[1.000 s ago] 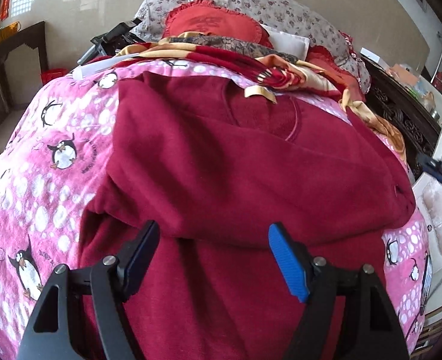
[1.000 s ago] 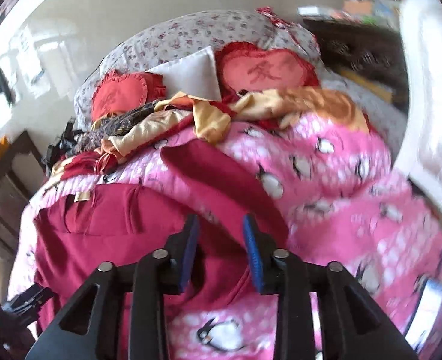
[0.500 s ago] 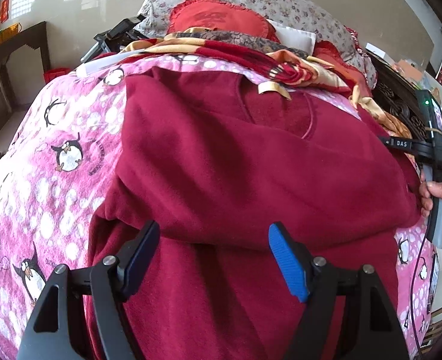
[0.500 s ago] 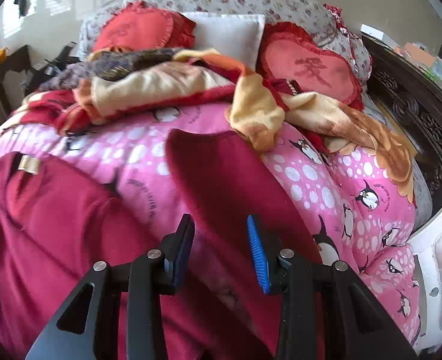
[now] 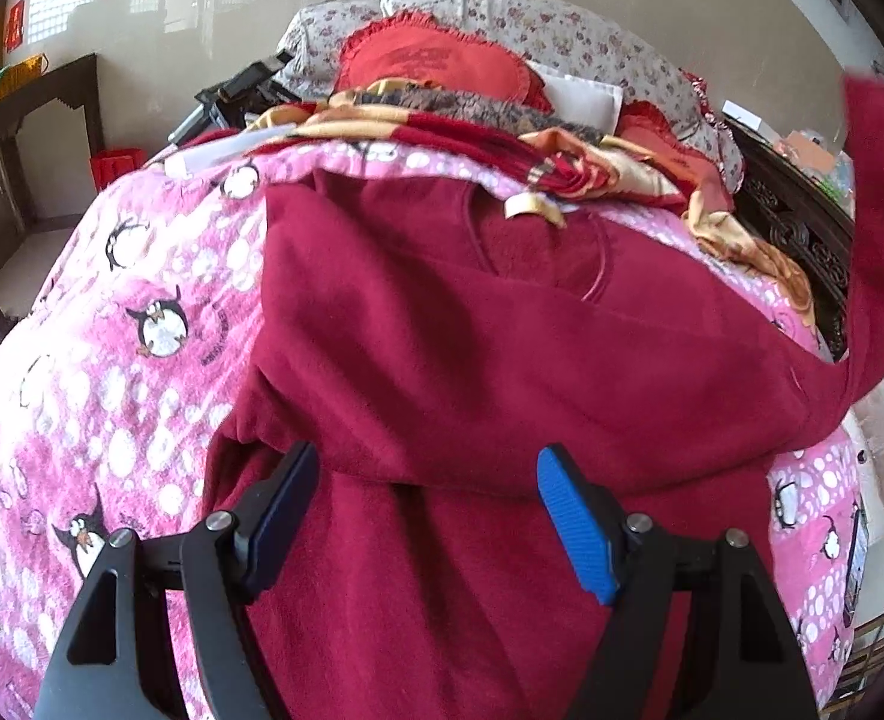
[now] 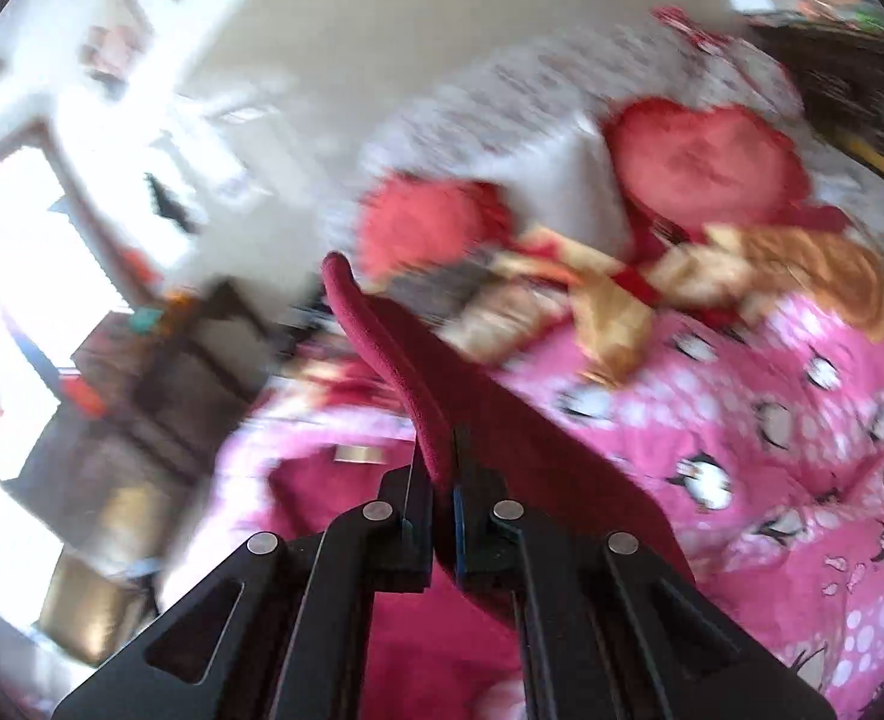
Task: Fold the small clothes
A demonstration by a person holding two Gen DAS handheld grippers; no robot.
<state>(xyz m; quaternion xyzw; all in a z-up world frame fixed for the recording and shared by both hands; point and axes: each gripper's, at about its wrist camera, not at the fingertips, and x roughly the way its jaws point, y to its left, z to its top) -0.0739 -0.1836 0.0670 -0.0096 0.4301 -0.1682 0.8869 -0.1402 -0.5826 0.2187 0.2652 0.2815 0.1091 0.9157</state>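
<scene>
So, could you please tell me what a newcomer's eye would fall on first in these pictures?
Most striking is the dark red fleece sweater spread across the middle of the pink penguin-print blanket. The right gripper is shut on the sweater's sleeve, lifted clear of the bed, while the left gripper hangs open above the sweater's near part. Behind, at the head of the bed, lie red heart-shaped cushions.

Dark red sweater (image 5: 502, 360) on pink, penguin-patterned blanket (image 5: 142, 300).
</scene>
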